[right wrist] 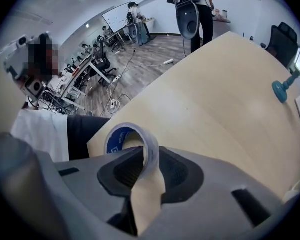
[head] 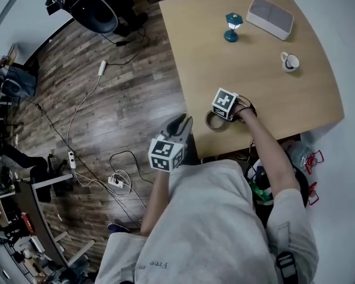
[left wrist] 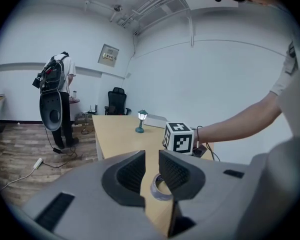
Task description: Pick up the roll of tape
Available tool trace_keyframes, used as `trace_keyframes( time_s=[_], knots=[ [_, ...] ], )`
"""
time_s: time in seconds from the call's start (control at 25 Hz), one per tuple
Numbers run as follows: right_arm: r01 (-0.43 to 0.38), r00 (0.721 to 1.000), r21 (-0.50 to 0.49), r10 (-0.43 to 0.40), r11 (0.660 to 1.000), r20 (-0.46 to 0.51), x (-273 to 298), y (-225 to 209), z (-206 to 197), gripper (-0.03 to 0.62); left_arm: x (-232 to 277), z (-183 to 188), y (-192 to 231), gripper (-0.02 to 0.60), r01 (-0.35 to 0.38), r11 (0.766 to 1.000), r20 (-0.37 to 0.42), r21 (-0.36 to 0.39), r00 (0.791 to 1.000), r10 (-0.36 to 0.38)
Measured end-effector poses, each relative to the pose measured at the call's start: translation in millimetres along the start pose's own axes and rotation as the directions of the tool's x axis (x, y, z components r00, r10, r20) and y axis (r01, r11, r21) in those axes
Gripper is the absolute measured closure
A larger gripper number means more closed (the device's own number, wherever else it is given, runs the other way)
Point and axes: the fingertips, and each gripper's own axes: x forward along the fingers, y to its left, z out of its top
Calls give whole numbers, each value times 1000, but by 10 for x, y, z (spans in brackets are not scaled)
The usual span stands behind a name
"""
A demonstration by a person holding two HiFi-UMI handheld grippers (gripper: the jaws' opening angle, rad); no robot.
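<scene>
The left gripper (head: 178,123) hangs released and empty just off the tabletop's (head: 254,81) near-left corner, and it does best to keep clear. For a sound grasp, I judge, the right gripper (right wrist: 150,173) should seat its pads squarely on the wall of the roll of tape (right wrist: 135,139), close firmly, then lift straight. The roll lies flat just inside that corner. The right gripper's spread jaws straddle its wall, one in the core and one outside, not yet pinching.

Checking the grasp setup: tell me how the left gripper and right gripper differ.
The left gripper has nothing between its jaws; the right gripper straddles the wall of the tape roll. Left hangs just beyond the table; right is over it. Both stand open.
</scene>
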Motion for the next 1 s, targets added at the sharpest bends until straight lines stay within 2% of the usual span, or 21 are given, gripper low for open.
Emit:
trace_keyframes(
  time_s=[0.4, 0.76, 1.0],
  knots=[
    [-1, 997, 6, 1, 1000, -73, 243, -3, -5, 499, -93, -49, 196, 503, -40, 999, 7, -34, 999, 41],
    [60, 996, 16, -59, 998, -65, 298, -54, 21, 528, -52, -32, 231, 503, -40, 998, 14, -43, 999, 40],
    [72, 996, 41, -70, 997, -54, 286, -84, 20, 542, 4, 2, 182, 503, -28, 999, 12, -34, 1000, 28]
  ],
)
